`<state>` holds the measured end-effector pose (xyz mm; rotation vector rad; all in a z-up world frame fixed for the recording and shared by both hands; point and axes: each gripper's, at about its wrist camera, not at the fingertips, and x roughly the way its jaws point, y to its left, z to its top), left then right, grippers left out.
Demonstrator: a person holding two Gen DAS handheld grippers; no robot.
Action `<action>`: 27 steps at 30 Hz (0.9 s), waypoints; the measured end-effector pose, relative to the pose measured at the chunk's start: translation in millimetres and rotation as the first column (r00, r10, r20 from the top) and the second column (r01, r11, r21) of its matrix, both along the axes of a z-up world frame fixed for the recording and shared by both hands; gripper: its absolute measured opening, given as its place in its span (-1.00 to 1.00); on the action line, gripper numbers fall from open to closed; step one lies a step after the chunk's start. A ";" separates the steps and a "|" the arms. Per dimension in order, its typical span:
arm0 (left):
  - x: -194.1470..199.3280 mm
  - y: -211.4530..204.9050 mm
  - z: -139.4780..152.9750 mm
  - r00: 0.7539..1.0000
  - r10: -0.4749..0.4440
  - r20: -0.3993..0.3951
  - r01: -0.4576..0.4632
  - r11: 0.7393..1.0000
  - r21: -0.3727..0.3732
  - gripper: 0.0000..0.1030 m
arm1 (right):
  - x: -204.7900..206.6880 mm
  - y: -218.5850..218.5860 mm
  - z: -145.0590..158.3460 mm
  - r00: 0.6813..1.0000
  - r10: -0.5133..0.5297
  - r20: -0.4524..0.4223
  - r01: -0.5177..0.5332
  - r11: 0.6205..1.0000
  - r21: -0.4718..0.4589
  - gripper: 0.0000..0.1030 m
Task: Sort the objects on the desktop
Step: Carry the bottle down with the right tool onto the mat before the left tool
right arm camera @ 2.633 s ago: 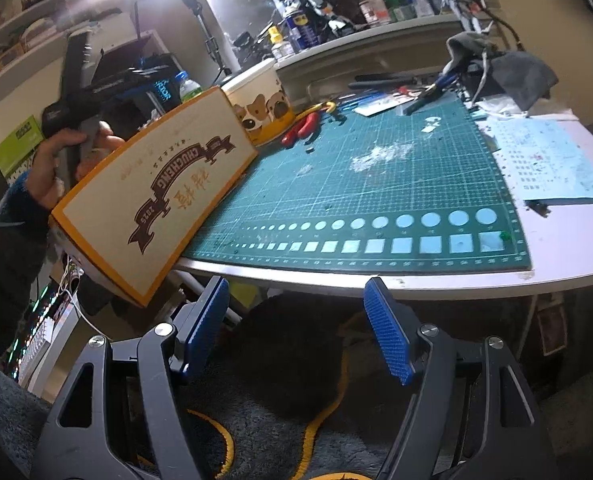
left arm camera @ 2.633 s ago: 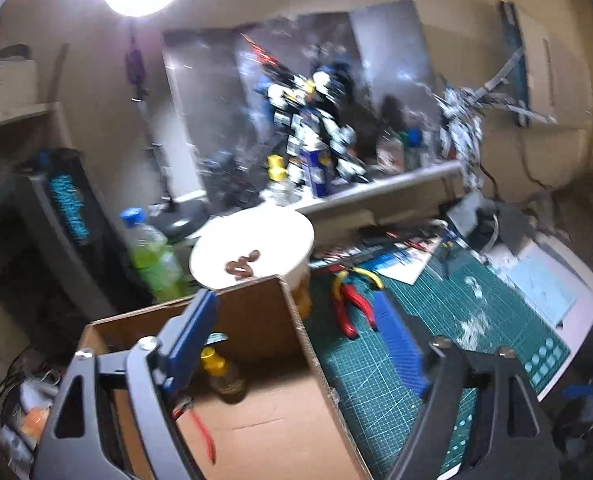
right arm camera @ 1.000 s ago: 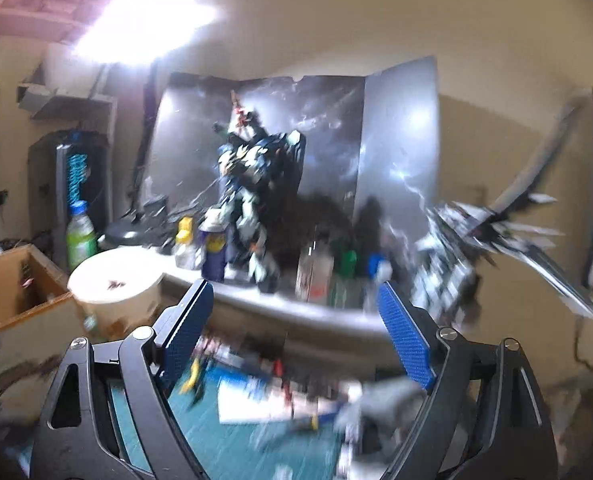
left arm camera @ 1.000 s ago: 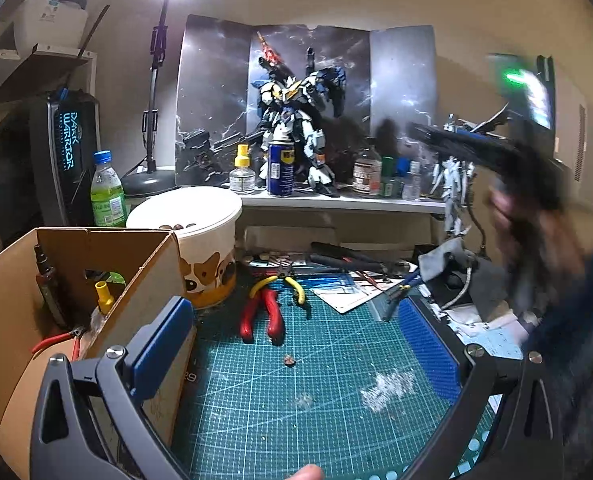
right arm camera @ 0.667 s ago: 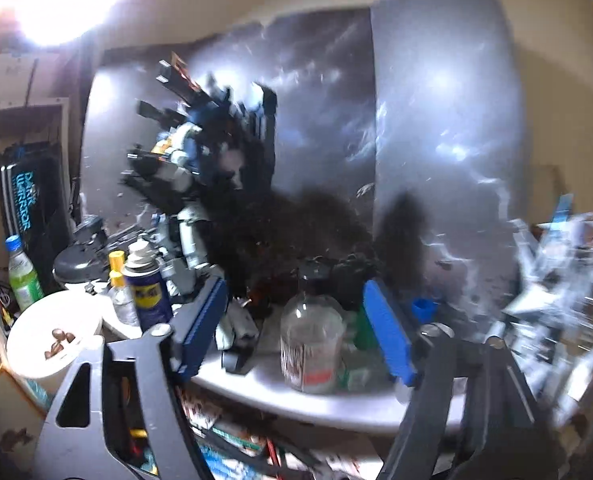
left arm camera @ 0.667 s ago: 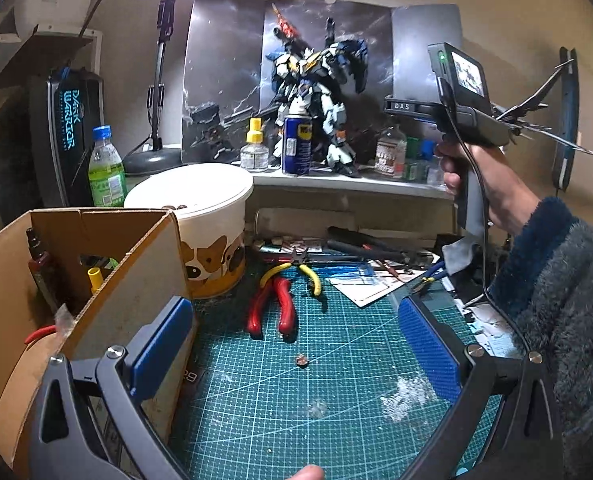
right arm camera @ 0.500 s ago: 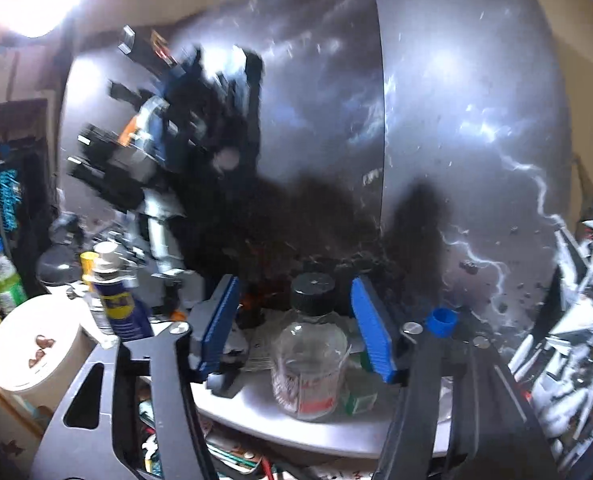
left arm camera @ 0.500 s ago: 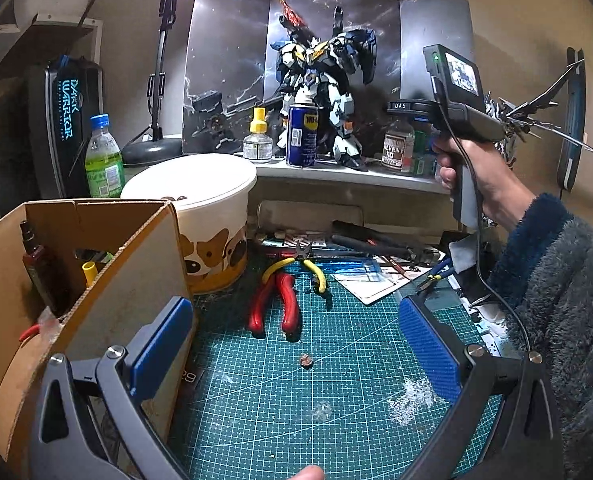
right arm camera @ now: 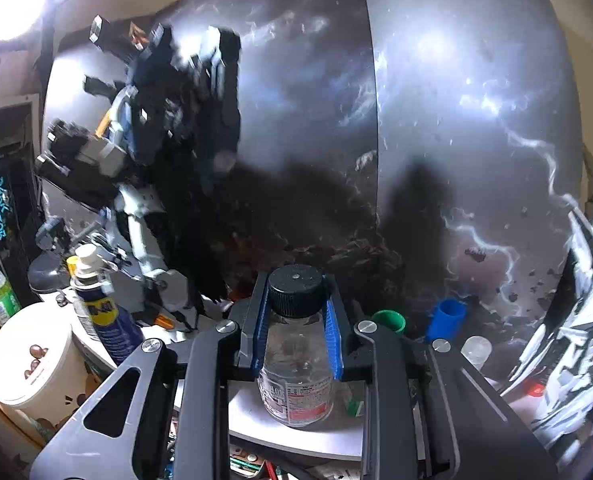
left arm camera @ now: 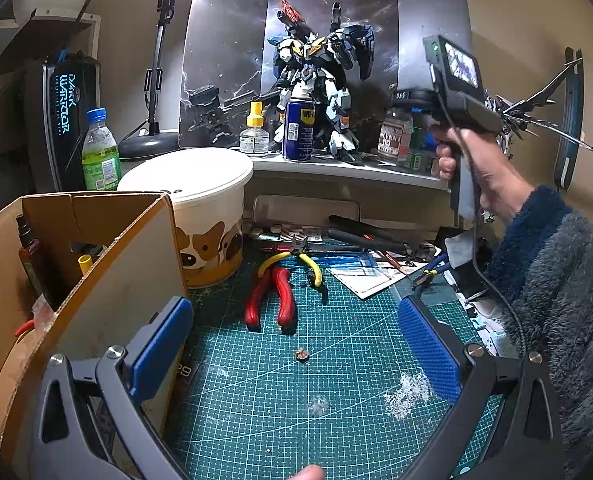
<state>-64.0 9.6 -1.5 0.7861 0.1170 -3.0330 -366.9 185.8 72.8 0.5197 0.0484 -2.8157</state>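
Beige wall, bright lamp upper left

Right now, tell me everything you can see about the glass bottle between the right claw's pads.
The glass bottle is clear, round and squat, with a ribbed black screw cap and a red and white printed label. It stands upright on the grey shelf. The right claw is closing, its blue pads flanking the bottle's neck and shoulders.

Home hobby workshop for model building: green cutting mat on surface, red pliers, WD-40 can, robot model kit on shelf, solvent bottle.
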 end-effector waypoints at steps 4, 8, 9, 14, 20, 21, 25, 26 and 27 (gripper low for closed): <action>2.9 0.4 1.9 1.000 -0.001 0.004 0.001 1.000 0.002 1.00 | 17.9 1.3 14.4 1.000 0.028 -0.003 -0.028 1.000 -0.009 -0.56; 13.8 1.6 7.1 1.000 -0.009 -0.010 0.009 1.000 0.001 1.00 | 43.0 2.6 31.8 0.998 0.063 -0.005 -0.063 0.998 -0.022 -0.56; 18.0 2.2 9.2 1.000 -0.013 -0.014 0.013 1.000 0.000 1.00 | 55.0 3.0 35.1 0.997 0.079 -0.006 -0.079 0.996 -0.030 -0.56; 44.0 6.1 18.5 0.998 -0.043 -0.040 0.043 0.999 -0.012 1.00 | 120.8 -7.9 53.1 0.988 0.153 -0.014 -0.153 0.988 -0.003 -0.56; 85.5 7.4 18.9 0.994 -0.096 -0.051 0.094 0.995 -0.027 1.00 | 206.9 -20.7 37.9 0.970 0.242 0.000 -0.242 0.970 -0.008 -0.56; 92.3 7.2 18.0 0.993 -0.105 -0.048 0.104 0.994 -0.027 1.00 | 220.0 -23.5 33.6 0.967 0.256 0.007 -0.256 0.967 -0.005 -0.56; 115.6 8.6 13.1 0.989 -0.139 -0.046 0.137 0.990 -0.040 1.00 | 263.5 -33.6 9.1 0.959 0.279 0.042 -0.280 0.960 0.012 -0.56; 120.9 9.3 10.8 0.988 -0.148 -0.044 0.146 0.988 -0.044 1.00 | 271.8 -35.3 1.0 0.957 0.285 0.055 -0.286 0.958 0.010 -0.56; 126.1 9.9 7.7 0.987 -0.157 -0.040 0.155 0.987 -0.047 1.00 | 278.2 -37.2 -8.5 0.955 0.287 0.071 -0.288 0.958 0.007 -0.56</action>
